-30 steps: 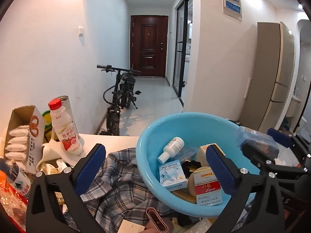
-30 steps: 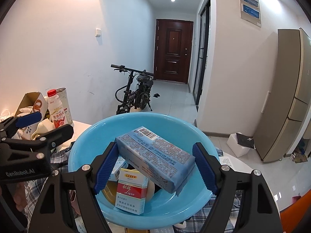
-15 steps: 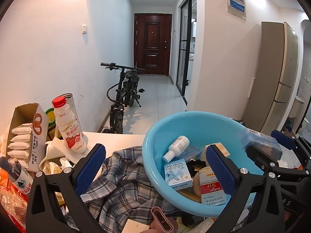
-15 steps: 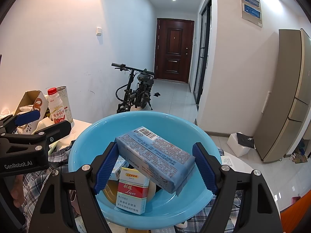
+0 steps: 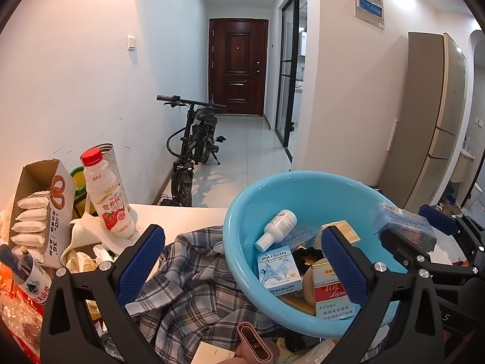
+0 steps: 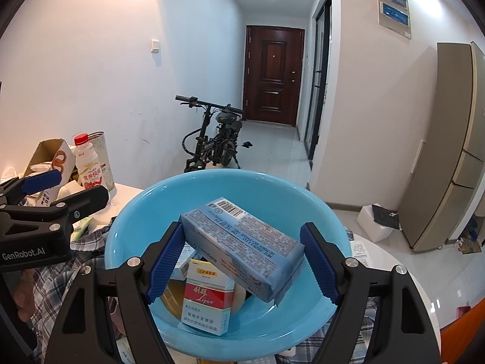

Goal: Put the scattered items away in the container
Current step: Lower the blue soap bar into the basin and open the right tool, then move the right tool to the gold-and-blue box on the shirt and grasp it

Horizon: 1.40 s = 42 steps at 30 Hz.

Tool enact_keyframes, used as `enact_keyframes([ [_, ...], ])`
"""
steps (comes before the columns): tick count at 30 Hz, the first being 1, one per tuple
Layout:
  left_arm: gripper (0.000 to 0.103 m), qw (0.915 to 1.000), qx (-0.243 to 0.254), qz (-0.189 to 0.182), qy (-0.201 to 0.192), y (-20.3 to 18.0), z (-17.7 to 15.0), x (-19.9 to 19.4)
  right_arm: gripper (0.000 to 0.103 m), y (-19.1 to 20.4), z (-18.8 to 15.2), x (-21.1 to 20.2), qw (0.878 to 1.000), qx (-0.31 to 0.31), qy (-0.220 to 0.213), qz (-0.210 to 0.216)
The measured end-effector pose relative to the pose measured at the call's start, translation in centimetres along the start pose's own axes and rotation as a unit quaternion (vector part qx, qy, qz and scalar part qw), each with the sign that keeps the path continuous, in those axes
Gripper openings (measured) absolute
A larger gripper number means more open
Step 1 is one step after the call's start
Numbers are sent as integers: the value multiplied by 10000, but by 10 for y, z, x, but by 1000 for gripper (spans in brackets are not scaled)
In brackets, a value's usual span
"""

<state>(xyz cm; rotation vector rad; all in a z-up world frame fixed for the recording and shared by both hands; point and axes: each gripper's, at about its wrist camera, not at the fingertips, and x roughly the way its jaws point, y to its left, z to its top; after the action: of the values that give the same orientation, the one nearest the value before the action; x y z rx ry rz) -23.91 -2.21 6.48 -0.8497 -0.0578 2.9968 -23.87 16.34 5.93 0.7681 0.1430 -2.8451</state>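
A blue plastic basin sits on a plaid shirt and holds several items: a red-and-white cigarette pack, a RAISON box and a small white bottle. My right gripper is shut on a light-blue wipes pack, held tilted above the basin; the pack also shows in the left wrist view. My left gripper is open and empty at the basin's left rim. A pink oblong case lies below it beside a white card.
At the left stand a red-capped milk drink bottle, a metal tin, an open carton of white packets and a small bottle. A bicycle leans by the wall beyond the white table.
The left gripper's view has shifted slightly, with the basin sliding a little rightward. The right gripper still holds the wipes pack over the basin, almost unmoved.
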Motion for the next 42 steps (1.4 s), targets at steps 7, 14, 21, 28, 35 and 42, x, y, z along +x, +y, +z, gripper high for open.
enact_keyframes([
  [7, 103, 10000, -16, -13, -15, 1, 1, -1, 103, -4, -2, -12, 9997, 113, -220, 51],
  [14, 103, 10000, 18, -17, -17, 0, 1, -1, 103, -7, 2, -12, 9994, 105, -283, -159],
  [21, 103, 10000, 50, -66, -4, -4, 2, -5, 103, -10, 9, -20, 9987, 216, -409, -200],
  [28, 103, 9992, 72, -197, -353, -9, 8, -33, 103, -10, 20, -47, 9968, 405, -678, -114],
  [35, 103, 9987, 153, -336, -349, -15, 11, -41, 103, 2, -11, -84, 9980, 224, -404, -427],
  [42, 103, 9977, 287, -331, -514, -26, 11, -57, 103, 22, -87, -97, 9975, 492, 278, -421],
])
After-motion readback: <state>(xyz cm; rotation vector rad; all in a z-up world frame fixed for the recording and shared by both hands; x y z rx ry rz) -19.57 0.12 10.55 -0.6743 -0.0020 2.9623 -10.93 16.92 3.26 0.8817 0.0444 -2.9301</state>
